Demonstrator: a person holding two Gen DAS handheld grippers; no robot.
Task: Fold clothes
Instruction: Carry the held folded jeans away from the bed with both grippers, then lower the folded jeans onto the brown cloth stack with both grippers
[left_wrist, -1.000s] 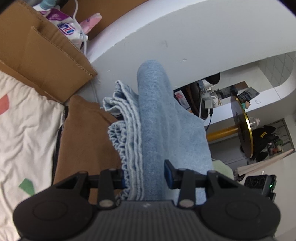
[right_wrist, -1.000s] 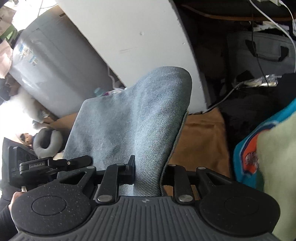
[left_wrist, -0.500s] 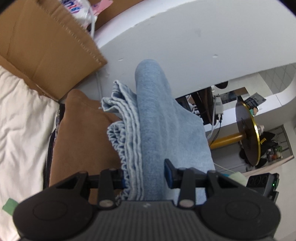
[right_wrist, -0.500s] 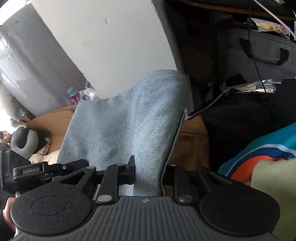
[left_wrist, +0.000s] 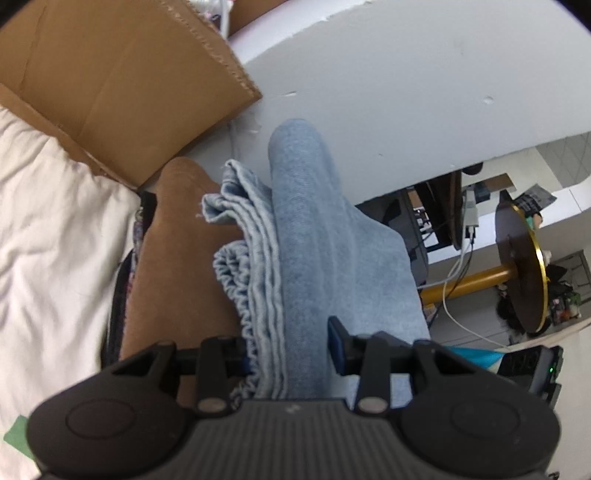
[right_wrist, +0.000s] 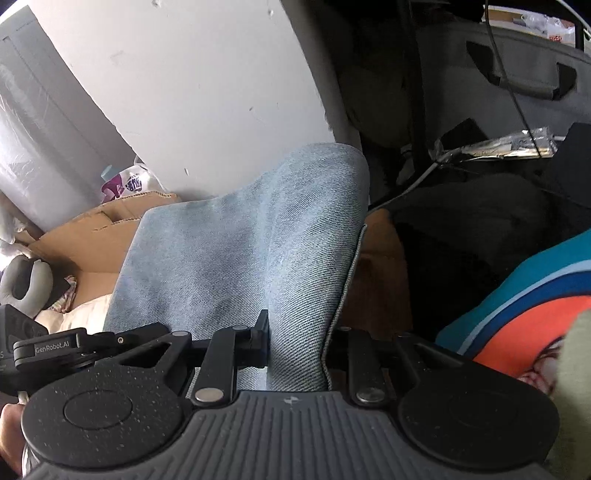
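1. Left wrist view shows the left claw (left_wrist: 291, 356) clamped on a thick bundle of the light-blue denim garment (left_wrist: 314, 251): stacked layered edges with a ruffled hem sit against the left pad, and the right pad presses the broad folded face.
2. In the right wrist view the right claw (right_wrist: 297, 345) is clamped on a thinner folded edge of the same denim, its stitched seam running along the right side of the grip.
3. The garment is held up between both claws, draping forward over a rounded fold, above a brown cloth (left_wrist: 177, 266); whether it touches that cloth cannot be told.
4. Denim like this looks fairly heavy and stiff for cloth, rough enough not to slip; it should keep a crease but sag in the middle. Holding at folded edges and corners, as now, suits it.
5. Below and left lies a cream quilt (left_wrist: 55, 229), apparently a bed, with a cardboard box (left_wrist: 122, 74) at the far left.
6. A white wall (left_wrist: 406, 92) stands behind; to the right are cables, a gold-rimmed round stand (left_wrist: 524, 273) and a bright teal-and-orange garment (right_wrist: 528, 306).
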